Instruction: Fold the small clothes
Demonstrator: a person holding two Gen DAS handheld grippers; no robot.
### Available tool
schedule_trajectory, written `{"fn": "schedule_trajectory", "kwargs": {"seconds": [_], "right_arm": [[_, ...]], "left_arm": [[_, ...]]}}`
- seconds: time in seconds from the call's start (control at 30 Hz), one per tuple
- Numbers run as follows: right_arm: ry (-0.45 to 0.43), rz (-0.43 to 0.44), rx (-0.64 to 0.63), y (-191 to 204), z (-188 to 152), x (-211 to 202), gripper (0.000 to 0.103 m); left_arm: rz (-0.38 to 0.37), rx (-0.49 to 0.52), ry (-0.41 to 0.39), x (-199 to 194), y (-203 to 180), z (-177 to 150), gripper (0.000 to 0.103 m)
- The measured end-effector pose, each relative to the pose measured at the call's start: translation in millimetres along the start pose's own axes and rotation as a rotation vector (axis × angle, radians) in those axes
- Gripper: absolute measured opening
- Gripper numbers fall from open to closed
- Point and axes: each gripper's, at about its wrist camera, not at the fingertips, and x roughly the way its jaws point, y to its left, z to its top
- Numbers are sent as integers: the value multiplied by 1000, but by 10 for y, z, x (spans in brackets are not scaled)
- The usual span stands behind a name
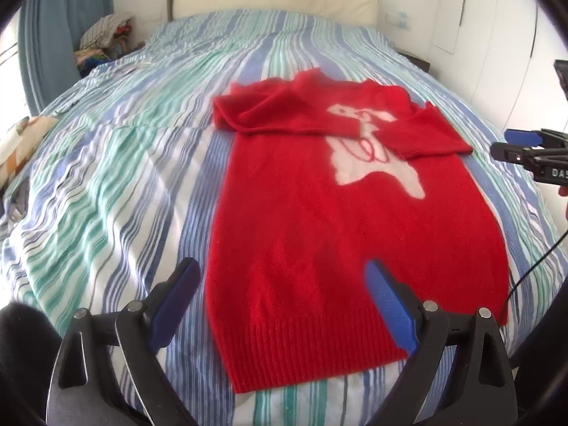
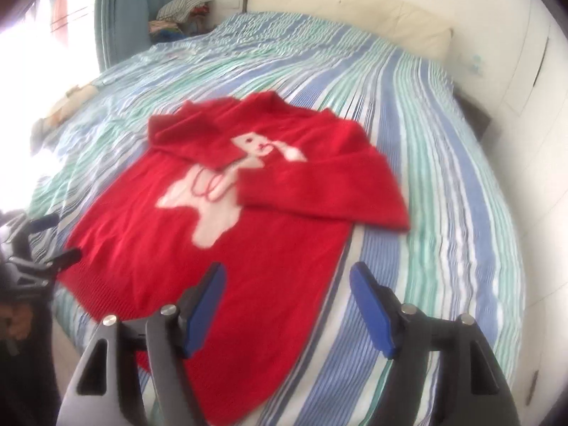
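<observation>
At the upper left of the left wrist view a blue curtain [image 1: 53, 35] hangs beside a pile of clothes [image 1: 106, 35] heaped near the head of the bed. The striped bedspread [image 1: 117, 163] fills most of the frame, rumpled on its left side. At the bottom the left gripper [image 1: 280, 277] stands wide apart with nothing between its blue pads; its left finger is over the bedspread, its right finger over the lower part of the red sweater [image 1: 305, 220]. The sweater lies flat in the centre and right of the frame, ribbed hem nearest the camera, both sleeves folded in across the chest and partly covering the white animal figure [image 1: 376, 167]. In the right wrist view the right gripper [image 2: 287, 280] at the bottom centre is parted and empty, above the sweater's right edge. A cream headboard [image 1: 273, 0] runs along the top.
</observation>
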Motion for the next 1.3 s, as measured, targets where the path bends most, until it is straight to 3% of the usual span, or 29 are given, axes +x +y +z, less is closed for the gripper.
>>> {"fn": "schedule_trajectory", "kwargs": {"seconds": [0.17, 0.27, 0.33, 0.37, 0.4, 0.43, 0.5, 0.6, 0.73, 0.87, 1.03, 1.1, 1.17, 1.23, 1.3], "right_arm": [[2, 57, -226, 372, 444, 675, 72], [115, 35, -368, 666, 564, 1286, 71], [158, 22, -390, 703, 590, 1626, 67], [156, 47, -353, 650, 612, 1693, 57], [155, 71, -284, 544, 662, 1706, 16], [149, 65, -205, 398, 714, 1667, 8], [69, 70, -43, -20, 796, 1408, 8], [2, 12, 162, -882, 698, 920, 8], [-3, -115, 400, -2122, 188, 353, 8], [48, -209, 598, -2934, -548, 125, 8], [78, -160, 885, -3326, -1359, 294, 8], [45, -101, 970, -3361, -1549, 364, 8], [-17, -15, 1063, -3405, -1691, 388, 15], [-88, 62, 1149, -3443, -1808, 367, 33], [-135, 112, 1200, -3472, -1865, 372, 38]], "left_arm": [[36, 2, 16, 61, 10, -26, 95], [40, -12, 33, 96, 42, -35, 95], [53, -13, 35, 104, 60, -31, 95], [58, -13, 35, 101, 70, -32, 95], [59, -15, 36, 98, 83, -35, 95], [57, -19, 37, 97, 96, -37, 95], [47, -31, 44, 104, 118, -40, 95], [24, -55, 51, 120, 129, -37, 95], [26, -49, 56, 149, 97, -49, 95], [21, -49, 85, 214, 74, -87, 95], [45, -26, 95, 246, 43, -136, 95], [52, -17, 96, 240, 35, -150, 95], [56, -11, 97, 238, 29, -158, 95], [56, -9, 101, 253, 23, -163, 95], [58, -7, 110, 284, 14, -166, 95]]}}
